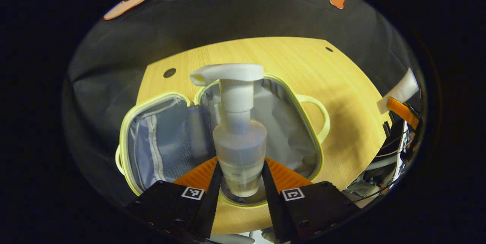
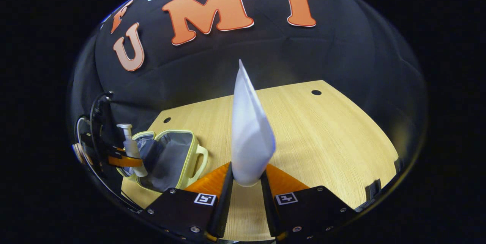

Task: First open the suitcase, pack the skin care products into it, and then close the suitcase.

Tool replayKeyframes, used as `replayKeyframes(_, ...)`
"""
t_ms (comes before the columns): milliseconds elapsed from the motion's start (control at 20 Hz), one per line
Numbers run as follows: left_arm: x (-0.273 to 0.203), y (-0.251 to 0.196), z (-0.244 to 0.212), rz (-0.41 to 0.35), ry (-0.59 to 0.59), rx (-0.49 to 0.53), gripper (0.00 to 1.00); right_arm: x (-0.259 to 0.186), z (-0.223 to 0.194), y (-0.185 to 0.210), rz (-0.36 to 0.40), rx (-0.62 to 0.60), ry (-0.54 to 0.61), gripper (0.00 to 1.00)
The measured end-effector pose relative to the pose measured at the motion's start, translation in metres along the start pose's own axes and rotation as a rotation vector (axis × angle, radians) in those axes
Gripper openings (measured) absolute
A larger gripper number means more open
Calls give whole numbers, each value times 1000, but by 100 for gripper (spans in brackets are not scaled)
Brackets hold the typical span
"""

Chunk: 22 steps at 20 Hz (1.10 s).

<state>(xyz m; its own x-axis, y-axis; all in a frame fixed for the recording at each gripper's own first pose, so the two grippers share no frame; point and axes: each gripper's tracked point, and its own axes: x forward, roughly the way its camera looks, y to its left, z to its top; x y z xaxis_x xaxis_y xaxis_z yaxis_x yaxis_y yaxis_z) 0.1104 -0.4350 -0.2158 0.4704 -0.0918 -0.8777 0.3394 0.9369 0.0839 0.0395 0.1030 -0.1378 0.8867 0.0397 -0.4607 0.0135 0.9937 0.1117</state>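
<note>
Suitcase (image 1: 303,122) is lying open flat on the wooden surface (image 1: 341,84), both halves facing up so things can be dropped straight in. The left gripper (image 1: 240,183) is holding a clear pump bottle (image 1: 239,149) upright, jaws clamped on its lower body, over the near edge of the right-hand half, apparently so it can be lowered in without tipping. A mesh pocket (image 1: 167,145) is lining the other half. In the right gripper view, the right gripper (image 2: 246,187) is gripping a white tube (image 2: 250,137) by its cap end, jaws pressed on it, crimped tail pointing up. It is hovering above bare wood, well apart from the case, likely waiting its turn.
</note>
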Motion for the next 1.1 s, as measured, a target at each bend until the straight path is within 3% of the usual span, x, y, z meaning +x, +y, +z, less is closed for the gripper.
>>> replayKeyframes(250, 56, 3, -5, -11, 115, -44, 60, -11, -6, -12, -58, 27, 17, 43)
replayKeyframes(500, 68, 5, -1, 6, 146, -22, 60, -12, -2, -8, -59, 33, 13, 43)
replayKeyframes(550, 71, 4, -2, 6, 155, -26, 60, -12, -1, -6, -55, 32, 12, 38)
replayKeyframes(600, 72, 2, -2, 3, 157, -29, 60, -12, -1, -3, -53, 32, 11, 43)
replayKeyframes(800, 72, 2, 2, 11, 145, -40, 63, -10, 0, 4, -39, 32, 15, 43)
replayKeyframes(900, 66, -9, 5, -13, 124, -50, 74, -9, 3, 7, -31, 23, 18, 43)
replayKeyframes(950, 61, -10, 8, -3, 110, -46, 90, -8, 5, 11, -24, 17, 21, 43)
replayKeyframes(1000, 56, -10, 12, 11, 82, -44, 98, -9, 8, 15, -16, 13, 22, 43)
replayKeyframes(1100, 40, -4, 21, 47, 18, -33, 100, -7, 17, 26, 2, -10, 21, 43)
